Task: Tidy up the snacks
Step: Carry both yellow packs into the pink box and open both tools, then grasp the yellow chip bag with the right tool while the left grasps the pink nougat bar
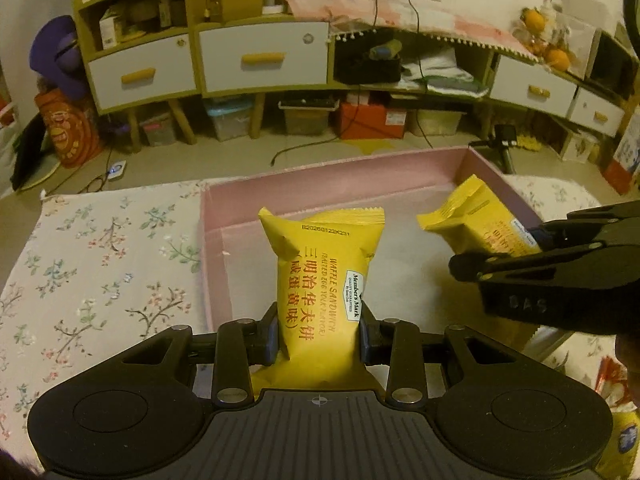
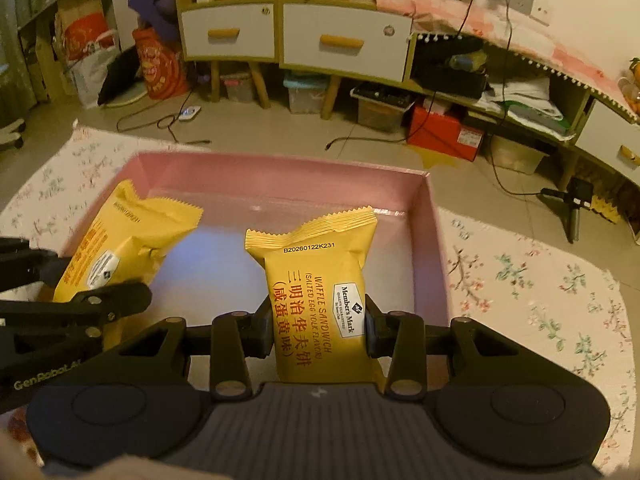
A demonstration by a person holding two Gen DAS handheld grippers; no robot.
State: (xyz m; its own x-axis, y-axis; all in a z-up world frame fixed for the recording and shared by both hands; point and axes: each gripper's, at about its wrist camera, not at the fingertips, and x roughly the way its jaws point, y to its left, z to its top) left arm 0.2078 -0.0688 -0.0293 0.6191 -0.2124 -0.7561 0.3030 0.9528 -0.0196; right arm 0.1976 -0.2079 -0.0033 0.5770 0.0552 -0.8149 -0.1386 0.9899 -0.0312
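- left gripper (image 1: 318, 330) clenched on a yellow snack packet (image 1: 320, 280), fingers (image 1: 267, 334) pressing its two sides near the lower half.
- packet held upright and raised over the near left part of a pink box (image 1: 332, 178), crimped top edge pointing away, red chinese print and "waffle sandwich" lettering running along its length.
- right gripper (image 2: 319, 328) clenched likewise on a second yellow packet (image 2: 320, 280), same print, same batch code under the crimped edge.
- second packet raised over the near middle of the pink box (image 2: 280, 168), tilted a little to the left.
- seen from the left wrist view, right gripper (image 1: 516, 248) entering from the right of the box with its packet (image 1: 476, 224) slanting toward the box centre.
- seen from the right wrist view, left gripper (image 2: 86, 292) entering from the left of the box with its packet (image 2: 124, 240) leaning over the box's left wall.
- two packets side by side over the box, near each other but apart.
- box open-topped, resting on a floral cloth (image 1: 100, 264) that spreads out on both sides of it.
- beyond the box, a low cabinet (image 1: 264, 56) with white drawers and yellow handles, storage bins beneath it.
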